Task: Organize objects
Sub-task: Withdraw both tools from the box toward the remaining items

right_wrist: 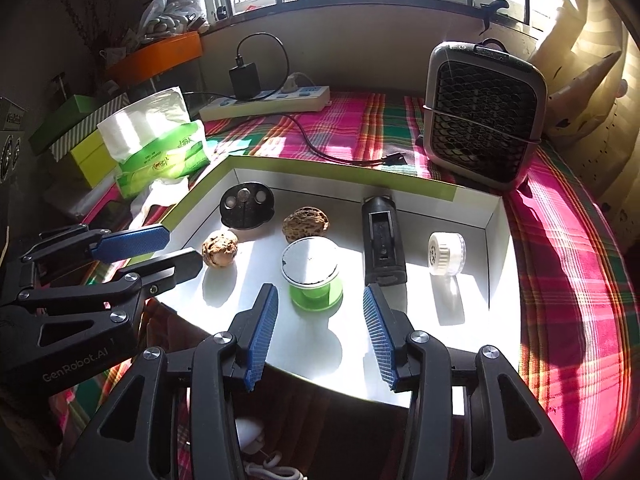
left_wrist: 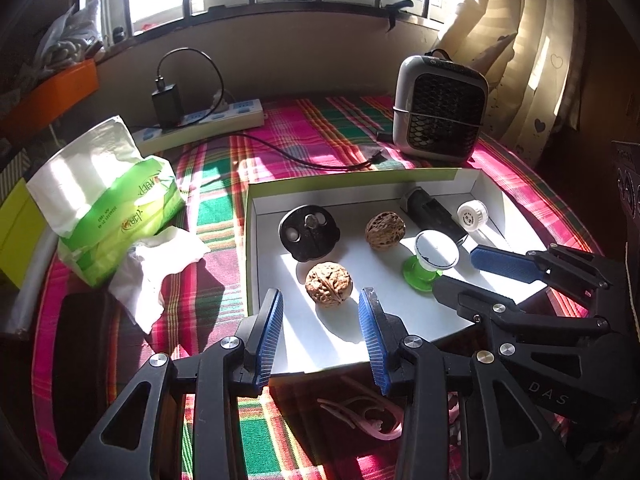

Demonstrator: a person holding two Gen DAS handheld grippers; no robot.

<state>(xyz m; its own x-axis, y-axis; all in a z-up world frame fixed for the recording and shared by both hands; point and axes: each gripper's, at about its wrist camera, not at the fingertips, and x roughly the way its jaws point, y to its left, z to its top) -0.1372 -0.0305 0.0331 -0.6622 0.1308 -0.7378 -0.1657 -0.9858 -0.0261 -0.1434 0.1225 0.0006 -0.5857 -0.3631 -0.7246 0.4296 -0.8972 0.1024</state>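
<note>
While both tools are hovering with jaws apart and gripping nothing, the left tool (left_wrist: 320,332) is facing a walnut (left_wrist: 329,283) and the right tool (right_wrist: 320,336) a green spool (right_wrist: 314,276), both lying inside the white tray (right_wrist: 494,248).

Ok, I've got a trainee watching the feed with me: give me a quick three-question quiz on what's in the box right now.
1. How many walnuts lie in the white box?
2. True or false: the right gripper is gripping the green spool.
3. Which sits nearest the box's right wall: A) black disc B) white cap C) black oblong case?

Key: 1) Two: one near the left gripper, one further back. 2) False; the jaws are open, short of it. 3) B.
</note>
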